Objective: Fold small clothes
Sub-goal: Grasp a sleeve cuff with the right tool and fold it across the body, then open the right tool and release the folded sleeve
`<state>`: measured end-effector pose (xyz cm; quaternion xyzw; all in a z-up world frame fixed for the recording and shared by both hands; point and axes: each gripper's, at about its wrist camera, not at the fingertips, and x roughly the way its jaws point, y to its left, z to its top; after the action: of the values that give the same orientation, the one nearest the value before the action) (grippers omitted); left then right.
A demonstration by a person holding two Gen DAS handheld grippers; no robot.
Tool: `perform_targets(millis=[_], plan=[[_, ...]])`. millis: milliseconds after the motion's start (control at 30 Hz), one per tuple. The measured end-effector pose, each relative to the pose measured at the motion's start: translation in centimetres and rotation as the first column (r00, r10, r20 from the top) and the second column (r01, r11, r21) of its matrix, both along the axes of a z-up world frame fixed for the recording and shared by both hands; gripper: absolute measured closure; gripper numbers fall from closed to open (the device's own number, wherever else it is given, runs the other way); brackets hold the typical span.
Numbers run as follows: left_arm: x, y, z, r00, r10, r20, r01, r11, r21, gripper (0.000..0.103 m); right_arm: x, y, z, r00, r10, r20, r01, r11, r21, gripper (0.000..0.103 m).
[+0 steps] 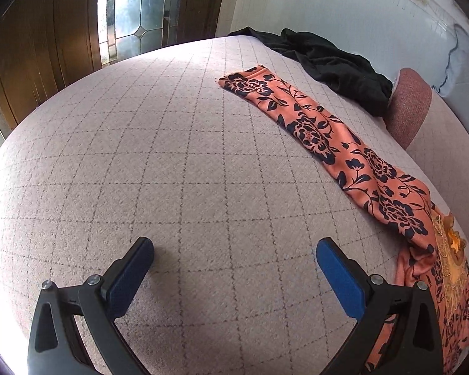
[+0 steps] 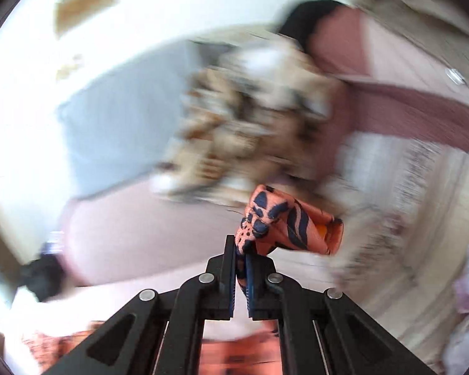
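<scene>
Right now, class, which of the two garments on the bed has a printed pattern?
The orange garment with dark flowers, laid out long; the black garment behind it is plain and crumpled.

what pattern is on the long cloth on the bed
Orange cloth with dark navy flowers and leaves, clearest in the left wrist view.

A pale checked bed cover (image 1: 172,156) fills the space ahead of and below the jaws in the left wrist view. Far beyond them, a wooden door (image 1: 47,47) with a leaded glass panel (image 1: 131,9) stands to the left. Ahead to the right lie a dusty-pink cushion (image 1: 409,106) and a white wall (image 1: 344,0). In the right wrist view, everything past the jaws is blurred; a beige patterned mass (image 2: 250,125) sits just above them.
</scene>
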<state>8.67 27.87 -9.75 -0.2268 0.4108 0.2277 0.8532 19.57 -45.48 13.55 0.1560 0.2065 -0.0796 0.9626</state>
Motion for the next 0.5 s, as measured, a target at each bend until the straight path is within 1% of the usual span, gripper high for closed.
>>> perform_targets(millis=[33, 100, 167, 200, 233, 267, 300, 333, 367, 400, 433, 467, 500], plan=[[-0.2, 0.2, 0.1, 1.000, 0.004, 0.006, -0.004, 1.000, -0.009, 0.000, -0.4, 3.5, 1.3, 0.996, 0.073, 0.041, -0.074, 0.997, 0.011, 0.098], [-0.5, 0.4, 0.2, 1.000, 0.011, 0.018, -0.011, 1.000, -0.029, 0.000, -1.2, 10.5, 2.8, 0.973, 0.206, 0.103, -0.212, 0.976, 0.048, 0.098], [-0.8, 0.7, 0.2, 0.999, 0.021, 0.025, -0.020, 0.999, -0.047, 0.000, -1.8, 16.8, 2.5, 0.942, 0.309, 0.130, -0.323, 0.941, 0.106, 0.098], [-0.8, 0.9, 0.2, 0.999, 0.023, 0.028, -0.021, 0.998, -0.054, 0.000, -1.9, 19.9, 1.7, 0.930, 0.348, 0.121, -0.361, 0.926, 0.113, 0.096], [-0.8, 0.9, 0.3, 0.999, 0.022, 0.030, -0.020, 0.998, -0.059, 0.000, -1.9, 22.9, 0.2, 0.921, 0.378, 0.098, -0.388, 0.914, 0.121, 0.096], [-0.9, 0.9, 0.3, 0.999, 0.020, 0.031, -0.018, 0.998, -0.061, 0.000, -1.7, 25.3, -1.7, 0.918, 0.392, 0.064, -0.397, 0.906, 0.149, 0.094], [-0.9, 1.0, 0.4, 0.999, 0.019, 0.032, -0.017, 0.998, -0.064, 0.000, -1.4, 27.5, -4.4, 0.913, 0.407, 0.014, -0.402, 0.896, 0.191, 0.089], [-0.9, 1.0, 0.5, 0.999, 0.018, 0.034, -0.016, 0.998, -0.068, 0.000, -0.8, 29.5, -7.5, 0.901, 0.431, -0.053, -0.410, 0.885, 0.222, 0.057], [-0.9, 1.1, 0.6, 0.999, 0.019, 0.036, -0.017, 0.997, -0.069, 0.000, -0.2, 31.3, -10.8, 0.877, 0.461, -0.134, -0.423, 0.875, 0.235, 0.010], [-0.9, 1.3, 0.7, 0.999, 0.020, 0.038, -0.017, 0.998, -0.068, 0.000, 0.1, 32.8, -14.3, 0.845, 0.491, -0.213, -0.440, 0.863, 0.249, 0.006], [-0.9, 1.4, 1.0, 0.999, 0.018, 0.040, -0.015, 0.998, -0.066, 0.000, 0.2, 33.9, -17.4, 0.802, 0.526, -0.284, -0.461, 0.847, 0.266, 0.007], [-1.0, 1.6, 1.3, 0.999, 0.013, 0.047, -0.010, 0.998, -0.063, 0.000, 0.4, 34.2, -19.7, 0.765, 0.542, -0.348, -0.471, 0.839, 0.272, 0.008], [-0.9, 1.7, 1.7, 0.998, 0.010, 0.057, -0.006, 0.998, -0.057, 0.000, 0.0, 33.5, -20.9, 0.762, 0.531, -0.369, -0.457, 0.846, 0.274, 0.008]])
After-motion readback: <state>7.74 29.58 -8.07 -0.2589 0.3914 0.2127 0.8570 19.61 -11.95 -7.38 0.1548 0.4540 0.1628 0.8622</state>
